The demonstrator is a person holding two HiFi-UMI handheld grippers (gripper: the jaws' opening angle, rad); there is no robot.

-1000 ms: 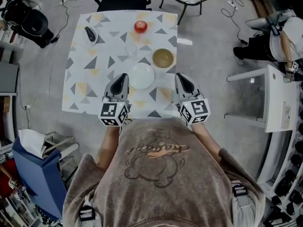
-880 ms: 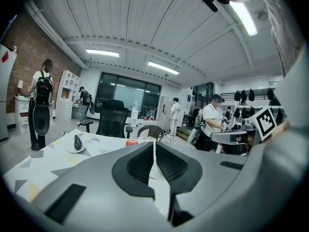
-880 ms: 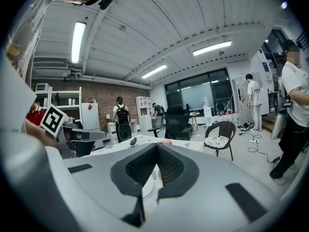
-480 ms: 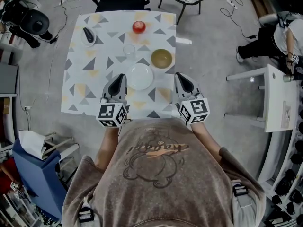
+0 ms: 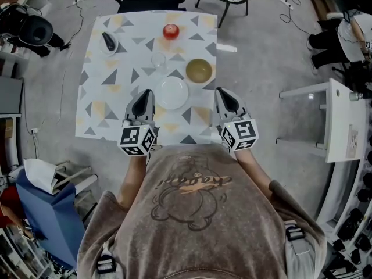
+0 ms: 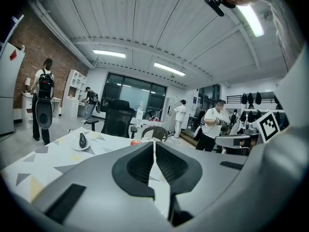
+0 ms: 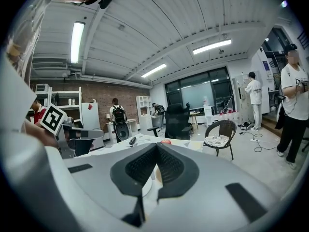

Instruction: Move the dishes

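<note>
Inspection taken from beside the table (image 5: 93, 106), which carried a cloth printed with triangles. The reference point was the white plate (image 5: 172, 93), lying empty near the table's edge closest to the person (image 5: 197, 214) holding the tools.

The left gripper (image 5: 145, 93) was just to the left of the plate, level with it and not touching it. Its own view showed the left gripper (image 6: 154, 146) with jaws closed tip to tip and nothing between them. The right gripper (image 5: 221, 92) was to the right of the plate, a little further off than the left one, over the table's right edge. Its own view showed the right gripper (image 7: 156, 146) with jaw tips likewise together and nothing held.

Beyond the plate and to its right sat a tan bowl (image 5: 199, 70), near the plate but apart from it. Directly beyond the plate stood a clear glass (image 5: 158, 60), upright. Further beyond, near the far edge, lay a red round item (image 5: 170, 31). Far beyond and to the left of the plate sat a small saucer (image 5: 103, 46) bearing a dark elongated item (image 5: 108, 39).
</note>
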